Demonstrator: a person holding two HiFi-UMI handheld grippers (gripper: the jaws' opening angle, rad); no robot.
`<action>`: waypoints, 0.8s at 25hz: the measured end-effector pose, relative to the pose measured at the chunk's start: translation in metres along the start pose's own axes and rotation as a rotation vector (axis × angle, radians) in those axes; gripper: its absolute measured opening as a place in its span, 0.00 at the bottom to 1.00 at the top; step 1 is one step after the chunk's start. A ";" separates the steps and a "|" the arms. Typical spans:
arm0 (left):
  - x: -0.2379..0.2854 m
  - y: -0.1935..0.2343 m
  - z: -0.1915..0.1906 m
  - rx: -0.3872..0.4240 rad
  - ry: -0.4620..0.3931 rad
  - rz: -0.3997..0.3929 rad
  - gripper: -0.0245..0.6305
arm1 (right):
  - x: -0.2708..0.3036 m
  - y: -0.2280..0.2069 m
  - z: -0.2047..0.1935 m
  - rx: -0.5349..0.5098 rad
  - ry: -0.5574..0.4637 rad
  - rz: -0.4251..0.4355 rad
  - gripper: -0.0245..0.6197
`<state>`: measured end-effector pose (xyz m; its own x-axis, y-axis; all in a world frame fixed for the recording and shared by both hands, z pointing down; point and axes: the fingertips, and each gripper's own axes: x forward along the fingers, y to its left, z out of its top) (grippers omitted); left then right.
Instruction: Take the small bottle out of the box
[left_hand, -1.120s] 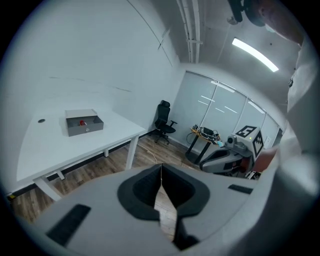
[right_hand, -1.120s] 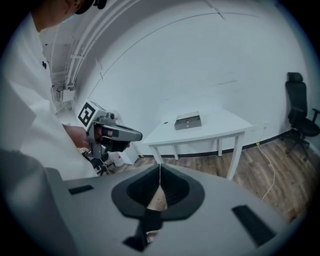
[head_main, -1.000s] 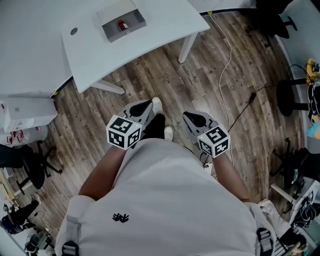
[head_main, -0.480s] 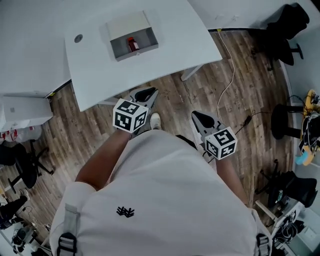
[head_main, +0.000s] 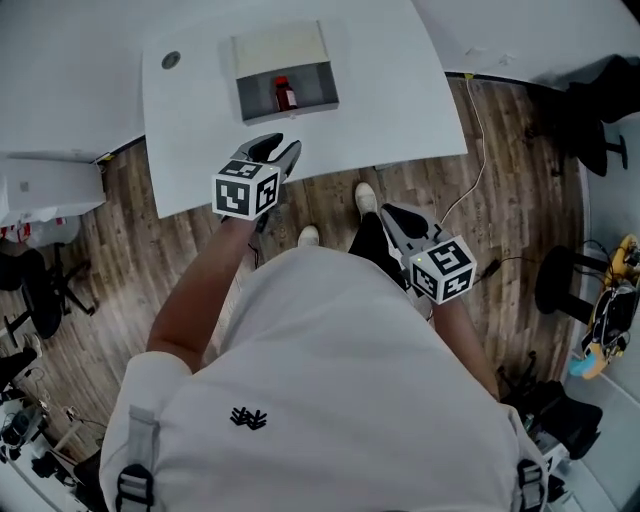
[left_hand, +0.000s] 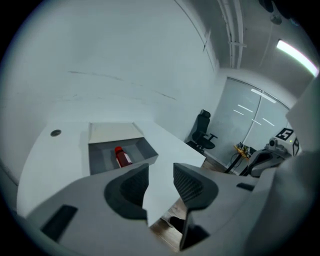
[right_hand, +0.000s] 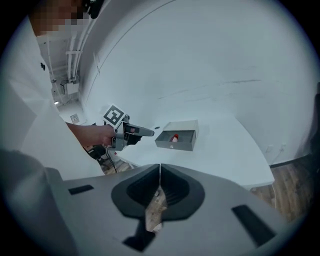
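Note:
A small red-brown bottle (head_main: 285, 94) with a red cap lies in an open grey box (head_main: 255, 98) on the white table (head_main: 380, 90). The left gripper view shows the bottle (left_hand: 120, 156) in the box (left_hand: 98, 159) some way ahead of the jaws. My left gripper (head_main: 284, 149) hovers over the table's near edge, short of the box; its jaws are opening with nothing between them. My right gripper (head_main: 389, 212) hangs lower over the floor, shut and empty. From the right gripper view the box (right_hand: 186, 144) and the left gripper (right_hand: 148, 132) both show.
A round cable hole (head_main: 171, 60) sits in the table left of the box. A second white desk (head_main: 50, 185) stands at the left. Office chairs (head_main: 605, 70) and a cable (head_main: 478, 130) are on the wooden floor at the right.
The person has stepped up to the table, so the box now lies closer. The left gripper rose and reached forward to the table's edge. The right gripper stayed low.

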<state>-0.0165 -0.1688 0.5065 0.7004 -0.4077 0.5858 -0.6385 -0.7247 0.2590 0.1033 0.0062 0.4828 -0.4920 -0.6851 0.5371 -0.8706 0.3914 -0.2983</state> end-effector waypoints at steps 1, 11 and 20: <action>0.007 0.009 0.004 -0.009 0.009 0.025 0.29 | 0.005 -0.010 0.005 -0.008 0.005 0.018 0.05; 0.067 0.074 0.022 -0.088 0.130 0.261 0.38 | 0.032 -0.104 0.055 -0.085 0.048 0.188 0.05; 0.095 0.116 -0.004 -0.173 0.292 0.384 0.43 | 0.046 -0.146 0.066 -0.093 0.068 0.266 0.05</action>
<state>-0.0255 -0.2897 0.5954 0.3024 -0.4366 0.8473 -0.8930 -0.4407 0.0916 0.2075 -0.1230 0.4989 -0.6987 -0.5094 0.5024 -0.7052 0.6088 -0.3635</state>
